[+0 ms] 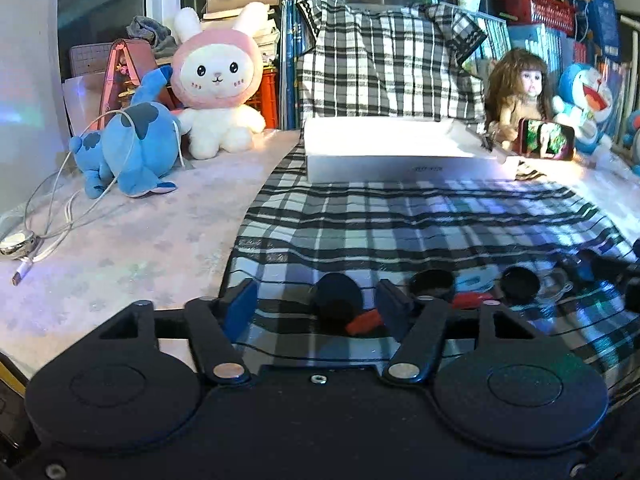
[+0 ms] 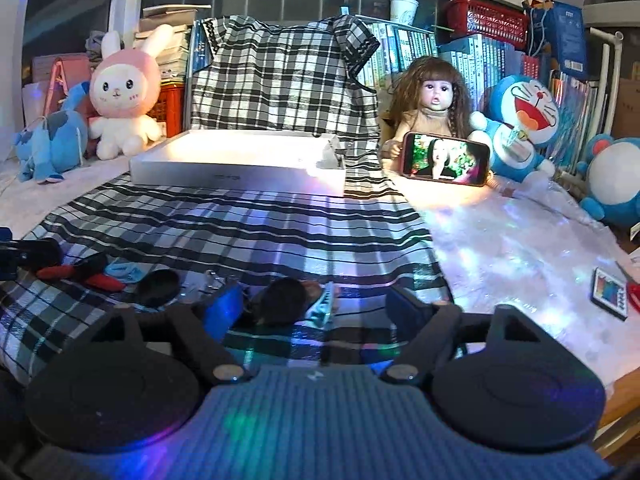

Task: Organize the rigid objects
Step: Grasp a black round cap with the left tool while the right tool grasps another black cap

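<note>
Several small items lie on the plaid cloth (image 1: pixel 400 220) near its front edge. My left gripper (image 1: pixel 316 300) is open and sits low over the cloth. A dark round lens (image 1: pixel 336 294) with a red arm (image 1: pixel 362 322), seemingly sunglasses, lies between its fingers, which do not press on it. More dark lenses (image 1: pixel 432 280) and clear glasses (image 1: pixel 554 292) lie to the right. My right gripper (image 2: pixel 316 304) is open around another dark round piece (image 2: pixel 284 300) and a pale blue clip-like item (image 2: pixel 325 304), gripping neither. A shallow white box (image 2: pixel 240 160) stands behind on the cloth.
Plush toys (image 1: pixel 216 80), a doll (image 2: pixel 434 96) with a lit phone (image 2: pixel 446 159), and book rows line the back. A cable (image 1: pixel 52 216) and a round metal thing (image 1: pixel 16 242) lie at the left. A small colourful remote (image 2: pixel 610 294) lies at the right on shiny film.
</note>
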Tool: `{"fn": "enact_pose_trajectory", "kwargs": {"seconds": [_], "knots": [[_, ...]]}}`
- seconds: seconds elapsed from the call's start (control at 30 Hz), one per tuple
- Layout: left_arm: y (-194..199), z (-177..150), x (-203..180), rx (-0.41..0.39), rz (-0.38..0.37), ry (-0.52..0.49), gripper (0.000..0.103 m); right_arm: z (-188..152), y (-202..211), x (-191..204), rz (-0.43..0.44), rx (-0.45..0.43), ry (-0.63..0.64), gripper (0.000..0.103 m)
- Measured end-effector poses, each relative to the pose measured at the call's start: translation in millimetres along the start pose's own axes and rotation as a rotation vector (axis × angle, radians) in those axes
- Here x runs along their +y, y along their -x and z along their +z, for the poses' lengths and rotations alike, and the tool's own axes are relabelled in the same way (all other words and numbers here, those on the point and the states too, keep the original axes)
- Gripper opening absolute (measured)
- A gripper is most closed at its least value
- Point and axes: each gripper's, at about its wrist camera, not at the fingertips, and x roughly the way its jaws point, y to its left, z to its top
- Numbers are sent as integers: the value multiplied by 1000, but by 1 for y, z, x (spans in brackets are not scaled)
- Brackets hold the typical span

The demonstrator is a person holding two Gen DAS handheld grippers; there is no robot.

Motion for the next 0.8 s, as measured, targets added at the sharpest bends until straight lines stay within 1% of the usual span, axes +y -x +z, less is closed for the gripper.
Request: {"fn": "enact_pose_trajectory", "kwargs": {"seconds": [0.03, 0.1, 0.3, 0.5, 0.7, 0.8], "knots": [[-1, -1, 0, 10, 0, -3, 49, 0, 0, 0, -5, 4, 8, 76], [-3, -4, 2, 24, -8, -2, 46, -2, -1, 1, -6, 12, 28, 66], [-2, -9, 0, 22, -21, -19, 45, -8, -2, 11, 11, 31, 87, 50], [-4, -9, -4, 9, -23, -38, 45, -5, -6, 16, 32, 29, 101, 44], [-10, -7, -6, -6, -46, -37, 46, -3, -10, 23, 44, 25, 115, 37], [-15, -5, -4, -2, -76, -10, 45, -2, -14, 25, 47, 25, 119, 36]]}}
